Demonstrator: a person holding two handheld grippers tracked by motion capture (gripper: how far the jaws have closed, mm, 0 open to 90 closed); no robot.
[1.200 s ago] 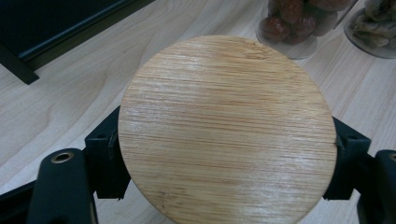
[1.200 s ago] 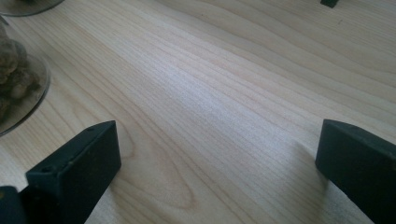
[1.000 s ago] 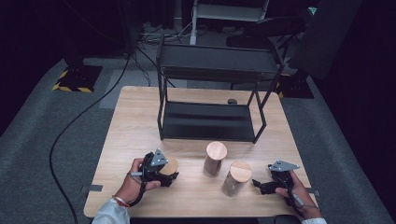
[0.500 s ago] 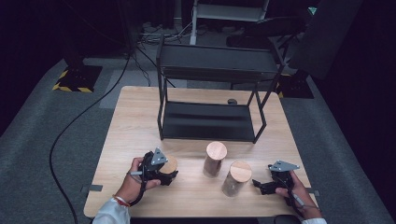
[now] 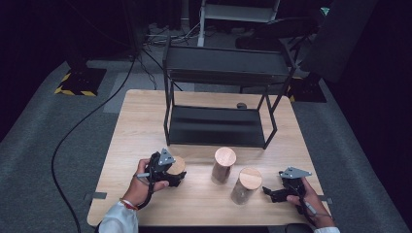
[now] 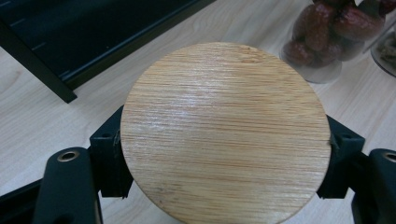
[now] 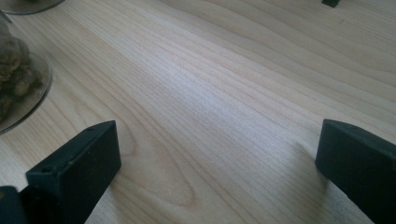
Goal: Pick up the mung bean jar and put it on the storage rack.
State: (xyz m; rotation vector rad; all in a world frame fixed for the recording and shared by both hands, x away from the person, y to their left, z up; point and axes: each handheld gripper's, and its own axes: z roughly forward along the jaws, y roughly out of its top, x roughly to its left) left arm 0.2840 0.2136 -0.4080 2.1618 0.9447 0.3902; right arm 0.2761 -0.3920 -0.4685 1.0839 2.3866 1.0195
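The left gripper (image 5: 167,170) is clamping its jaws on either side of a jar with a round wooden lid (image 6: 224,130), which is standing on the desk (image 5: 141,121) near its front left, just before the black metal shelf rack (image 5: 218,124). Two more wooden-lidded jars are standing to its right, the middle jar (image 5: 223,165) holding dark red fruit and the right-hand jar (image 5: 246,185) nearest the right gripper (image 5: 272,194), whose jaws are sitting wide apart over bare wood
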